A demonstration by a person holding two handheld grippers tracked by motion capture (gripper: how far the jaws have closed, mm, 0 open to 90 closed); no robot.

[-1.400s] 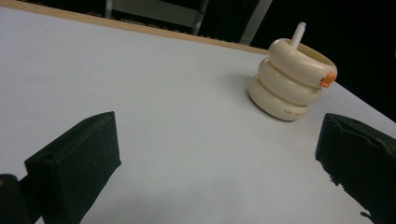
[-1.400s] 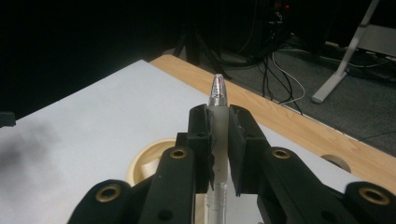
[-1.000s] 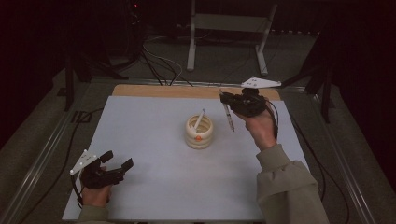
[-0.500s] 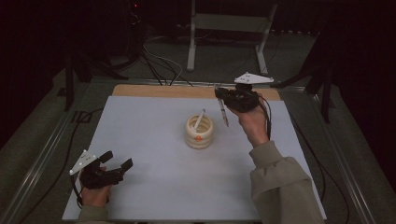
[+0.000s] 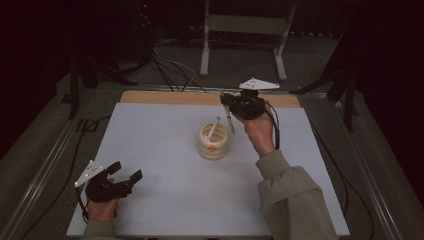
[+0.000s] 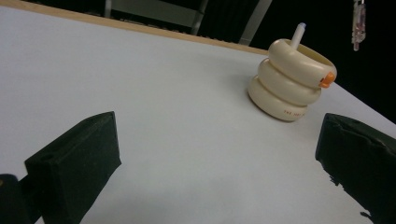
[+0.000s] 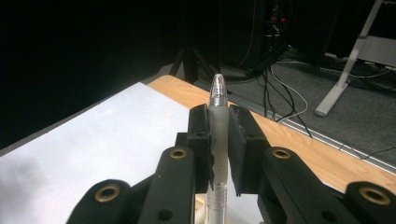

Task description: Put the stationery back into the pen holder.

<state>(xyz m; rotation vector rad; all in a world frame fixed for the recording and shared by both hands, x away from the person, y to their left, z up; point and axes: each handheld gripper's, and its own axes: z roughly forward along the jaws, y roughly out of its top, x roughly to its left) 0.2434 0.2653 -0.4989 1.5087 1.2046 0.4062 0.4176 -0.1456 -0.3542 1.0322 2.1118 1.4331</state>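
Observation:
A cream ringed holder (image 5: 213,145) with an orange dot stands mid-table, and a white pen (image 5: 214,127) leans inside it. My right gripper (image 5: 229,101) hovers just behind and right of the holder, shut on a clear pen (image 5: 230,121) that hangs tip-down beside the rim. In the right gripper view the clear pen (image 7: 218,95) is pinched between the jaws of that gripper (image 7: 218,128). My left gripper (image 5: 125,176) rests open at the front left of the table. Its view shows my left gripper (image 6: 219,144) with jaws wide apart, the holder (image 6: 289,81) and the hanging pen (image 6: 357,23) beyond.
A white mat (image 5: 165,150) covers the table, with a wooden strip (image 5: 165,97) along the far edge. Metal rails (image 5: 45,165) run down both sides. Beyond the table stand a grey frame stand (image 5: 205,45) and floor cables (image 5: 170,65).
The right gripper has carried the clear pen a little to the left, closer to the holder. The left gripper has stayed put.

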